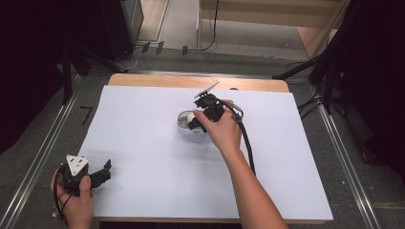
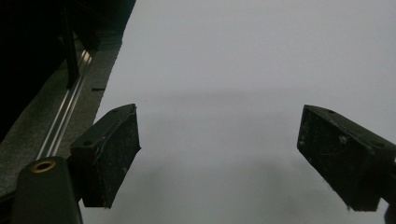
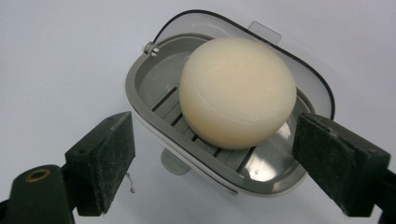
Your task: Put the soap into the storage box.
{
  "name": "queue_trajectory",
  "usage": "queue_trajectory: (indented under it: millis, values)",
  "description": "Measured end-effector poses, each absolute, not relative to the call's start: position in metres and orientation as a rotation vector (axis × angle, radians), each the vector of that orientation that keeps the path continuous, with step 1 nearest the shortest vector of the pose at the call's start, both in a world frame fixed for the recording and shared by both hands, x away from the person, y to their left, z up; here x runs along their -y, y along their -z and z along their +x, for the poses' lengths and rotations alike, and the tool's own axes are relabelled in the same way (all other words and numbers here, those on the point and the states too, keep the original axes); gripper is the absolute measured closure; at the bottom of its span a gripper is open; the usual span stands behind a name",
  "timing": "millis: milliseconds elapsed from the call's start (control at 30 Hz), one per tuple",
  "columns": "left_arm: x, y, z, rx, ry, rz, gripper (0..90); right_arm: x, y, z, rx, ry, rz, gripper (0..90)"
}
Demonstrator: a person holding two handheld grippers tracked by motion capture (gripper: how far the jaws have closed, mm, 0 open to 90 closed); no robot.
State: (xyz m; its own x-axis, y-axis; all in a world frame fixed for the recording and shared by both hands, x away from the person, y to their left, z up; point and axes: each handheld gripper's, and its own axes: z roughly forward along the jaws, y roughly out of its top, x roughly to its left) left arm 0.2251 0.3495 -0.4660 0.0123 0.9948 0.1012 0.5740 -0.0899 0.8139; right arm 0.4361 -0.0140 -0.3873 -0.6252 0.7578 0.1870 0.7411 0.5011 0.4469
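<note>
A round cream soap bar (image 3: 237, 91) lies in a grey soap dish (image 3: 149, 88) whose clear lid stands open behind it. In the high view the dish (image 1: 183, 119) sits near the middle of the white sheet, with the soap (image 1: 190, 116) showing at its right. My right gripper (image 3: 215, 170) is open, its jaws apart on either side of the dish's near rim, gripping nothing; from above it (image 1: 199, 116) hovers at the dish's right side. My left gripper (image 1: 106, 169) rests open at the sheet's front left corner, and its own view (image 2: 218, 158) shows bare sheet between the jaws.
The white sheet (image 1: 143, 157) covers a wooden table (image 1: 267, 85). Metal rails (image 1: 43, 152) run along the left and right of the table. A black cable (image 1: 248, 143) trails from the right gripper along the forearm. Dark stands and cables lie beyond the far edge.
</note>
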Motion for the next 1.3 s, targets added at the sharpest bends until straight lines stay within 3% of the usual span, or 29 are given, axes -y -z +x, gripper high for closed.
queue_trajectory:
  millis: [1300]
  values:
    - [-0.348, 0.467, 0.225, -1.604, -0.960, 1.736, 14.0, 0.107, 0.415, 0.389, -2.600, -0.771, 1.424, 13.9]
